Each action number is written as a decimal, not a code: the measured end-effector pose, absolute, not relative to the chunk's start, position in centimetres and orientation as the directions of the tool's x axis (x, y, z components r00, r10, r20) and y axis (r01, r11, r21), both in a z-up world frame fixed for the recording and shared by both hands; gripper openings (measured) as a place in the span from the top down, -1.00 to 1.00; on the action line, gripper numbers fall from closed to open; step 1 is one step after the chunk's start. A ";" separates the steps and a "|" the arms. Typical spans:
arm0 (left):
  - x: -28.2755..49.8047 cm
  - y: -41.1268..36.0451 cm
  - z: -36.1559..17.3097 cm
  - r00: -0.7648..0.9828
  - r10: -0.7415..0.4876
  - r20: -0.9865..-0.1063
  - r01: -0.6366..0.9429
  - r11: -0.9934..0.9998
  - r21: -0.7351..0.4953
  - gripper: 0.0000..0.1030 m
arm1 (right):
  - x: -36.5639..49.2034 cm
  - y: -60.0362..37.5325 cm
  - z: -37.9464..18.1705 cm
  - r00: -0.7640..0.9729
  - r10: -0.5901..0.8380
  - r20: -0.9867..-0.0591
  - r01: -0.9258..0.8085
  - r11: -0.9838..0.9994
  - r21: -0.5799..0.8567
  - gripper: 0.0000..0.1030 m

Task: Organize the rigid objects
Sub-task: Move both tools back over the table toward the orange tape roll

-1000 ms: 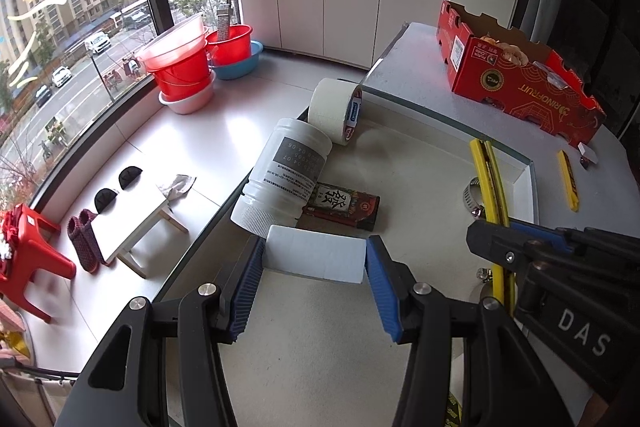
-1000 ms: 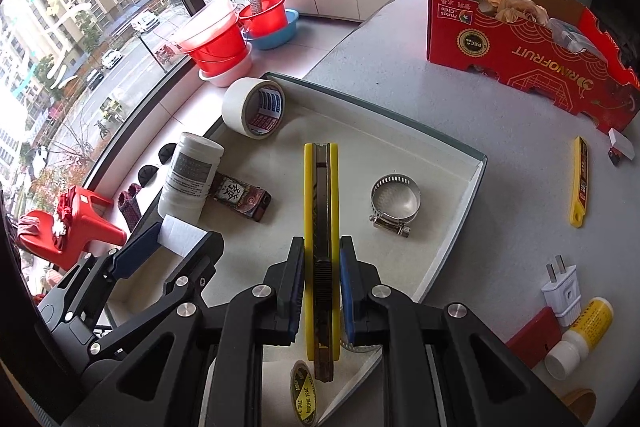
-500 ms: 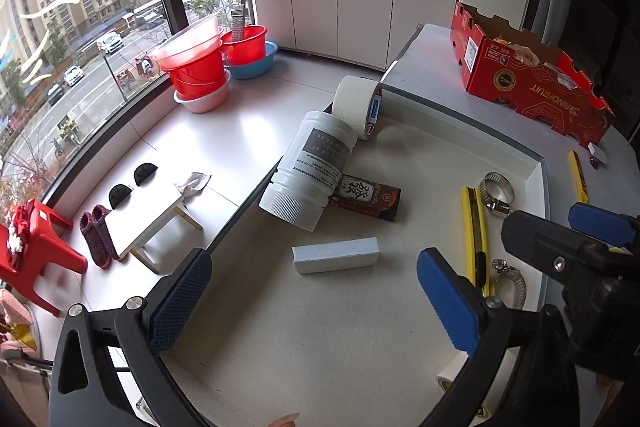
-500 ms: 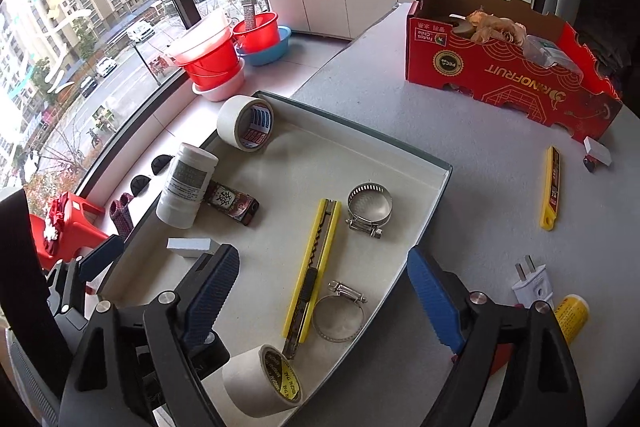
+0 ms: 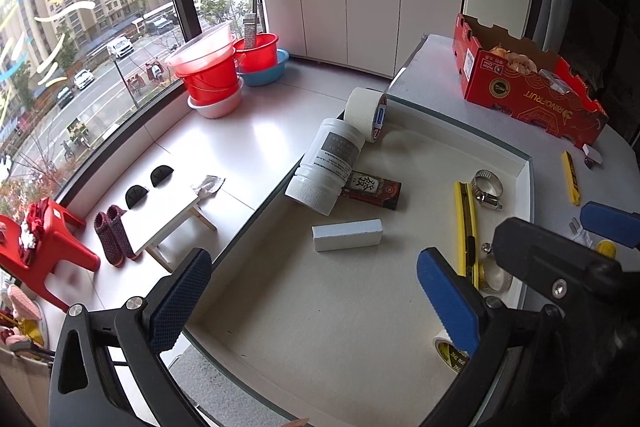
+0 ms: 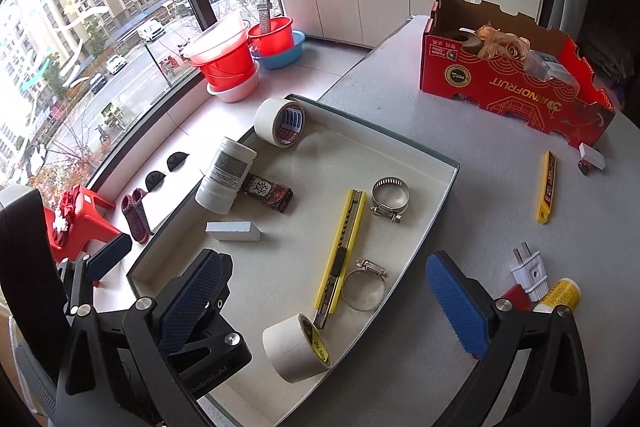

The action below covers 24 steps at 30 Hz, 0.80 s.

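Left tongs (image 5: 316, 291): jaws spread wide, holding nothing, above the near part of the tray; they have just been opening.
Right tongs (image 6: 332, 303): jaws fully apart and empty, just opened further, with the yellow knife lying below between them.
Tray (image 6: 436, 203): shallow and white, on the grey worktop (image 6: 472, 155).
White block (image 5: 347, 235): flat in the tray at about 12 o'clock from the left tongs, clear of both pads.
White jar (image 5: 330, 165): on its side at 11 o'clock of the block, touching the dark red carton (image 5: 372, 189).
Tape roll (image 5: 366, 119): on edge at the tray's far corner, just beside the jar.
Yellow utility knife (image 6: 340, 251): flat in the tray, pointing towards 1 o'clock.
Hose clamps: one (image 6: 390, 197) just beside the knife's far end, one (image 6: 366, 287) near its near end.
Second tape roll (image 6: 296, 353): at the tray's near edge, touching the knife's tip.
Red fruit box (image 6: 512, 79): well apart, at 1 o'clock on the worktop.
Outside the tray: yellow blade case (image 6: 547, 187), white plug (image 6: 530, 273).
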<state>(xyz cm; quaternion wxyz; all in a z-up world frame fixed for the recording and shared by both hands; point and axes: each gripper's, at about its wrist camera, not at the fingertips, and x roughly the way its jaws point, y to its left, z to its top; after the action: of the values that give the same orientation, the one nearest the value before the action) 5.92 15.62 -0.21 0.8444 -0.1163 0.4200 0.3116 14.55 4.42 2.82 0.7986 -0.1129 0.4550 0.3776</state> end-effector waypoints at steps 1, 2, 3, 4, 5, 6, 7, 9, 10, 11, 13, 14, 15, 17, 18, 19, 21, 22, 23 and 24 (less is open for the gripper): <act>5.6 15.6 0.0 0.452 0.431 -0.781 -0.626 0.777 0.066 -0.99 | 14.3 4.4 2.9 0.301 0.502 -0.811 -0.707 0.688 0.163 -1.00; 5.4 15.5 0.1 0.452 0.431 -0.781 -0.627 0.777 0.066 -0.99 | 14.1 4.3 3.1 0.301 0.503 -0.810 -0.708 0.687 0.164 -1.00; 5.2 15.4 0.2 0.454 0.428 -0.782 -0.625 0.778 0.063 -0.99 | 13.8 4.1 3.2 0.300 0.504 -0.810 -0.708 0.687 0.166 -1.00; 5.0 15.3 0.3 0.455 0.426 -0.782 -0.623 0.779 0.061 -0.99 | 13.6 4.1 3.3 0.297 0.505 -0.811 -0.708 0.686 0.168 -1.00; 4.8 15.2 0.3 0.457 0.426 -0.781 -0.624 0.779 0.060 -0.99 | 13.4 4.0 3.3 0.293 0.505 -0.812 -0.710 0.684 0.169 -1.00; 4.5 15.1 0.4 0.457 0.426 -0.781 -0.625 0.779 0.059 -0.99 | 13.2 3.9 3.4 0.293 0.503 -0.813 -0.711 0.683 0.166 -1.00; 4.3 15.0 0.4 0.456 0.428 -0.781 -0.628 0.776 0.059 -0.99 | 12.9 3.9 3.5 0.298 0.501 -0.813 -0.712 0.684 0.161 -1.00; 3.8 14.7 0.4 0.454 0.432 -0.779 -0.636 0.770 0.056 -0.99 | 12.5 3.7 3.6 0.309 0.499 -0.810 -0.714 0.684 0.148 -1.00; 3.6 14.6 0.4 0.457 0.426 -0.781 -0.635 0.771 0.050 -0.99 | 12.3 3.7 3.6 0.313 0.498 -0.809 -0.716 0.683 0.143 -1.00; 3.4 14.5 0.4 0.458 0.421 -0.783 -0.634 0.772 0.045 -0.99 | 12.1 3.6 3.7 0.316 0.497 -0.808 -0.717 0.683 0.140 -1.00; 3.0 14.3 0.4 0.458 0.420 -0.784 -0.633 0.773 0.045 -0.99 | 11.7 3.5 3.7 0.318 0.498 -0.806 -0.719 0.681 0.137 -1.00; 2.9 14.2 0.5 0.457 0.423 -0.782 -0.632 0.773 0.049 -0.99 | 11.6 3.4 3.7 0.316 0.500 -0.806 -0.719 0.681 0.140 -1.00; 2.8 14.1 0.5 0.457 0.424 -0.782 -0.630 0.775 0.052 -0.99 | 11.5 3.2 3.8 0.315 0.503 -0.805 -0.717 0.682 0.145 -1.00; 2.4 13.8 0.5 0.460 0.422 -0.781 -0.626 0.778 0.052 -0.99 | 11.3 3.0 3.8 0.314 0.510 -0.801 -0.711 0.685 0.157 -1.00; 2.2 13.7 0.6 0.464 0.423 -0.779 -0.626 0.778 0.050 -0.99 | 11.2 2.8 3.9 0.315 0.512 -0.799 -0.706 0.689 0.163 -1.00; 2.0 13.7 0.7 0.465 0.424 -0.777 -0.627 0.777 0.049 -0.99 | 11.2 2.7 3.9 0.318 0.510 -0.799 -0.703 0.693 0.162 -1.00; 1.8 13.8 0.8 0.464 0.428 -0.775 -0.632 0.773 0.048 -0.99 | 11.0 2.4 4.0 0.331 0.503 -0.799 -0.694 0.703 0.155 -1.00; 1.7 13.9 0.9 0.462 0.430 -0.775 -0.636 0.770 0.049 -0.99 | 10.9 2.3 4.1 0.342 0.500 -0.796 -0.691 0.708 0.147 -1.00; 1.5 14.1 1.0 0.460 0.432 -0.776 -0.639 0.767 0.048 -0.99 | 10.8 2.2 4.3 0.355 0.499 -0.790 -0.687 0.713 0.141 -1.00; 1.4 14.3 1.1 0.459 0.433 -0.775 -0.644 0.764 0.045 -0.99 | 10.7 2.1 4.5 0.364 0.502 -0.785 -0.686 0.714 0.138 -1.00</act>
<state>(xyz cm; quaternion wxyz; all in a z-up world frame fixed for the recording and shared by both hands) 1.39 14.28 1.05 0.8445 -0.1283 0.4107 0.3190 10.68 2.15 4.48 0.8188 -0.1069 0.4320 0.3627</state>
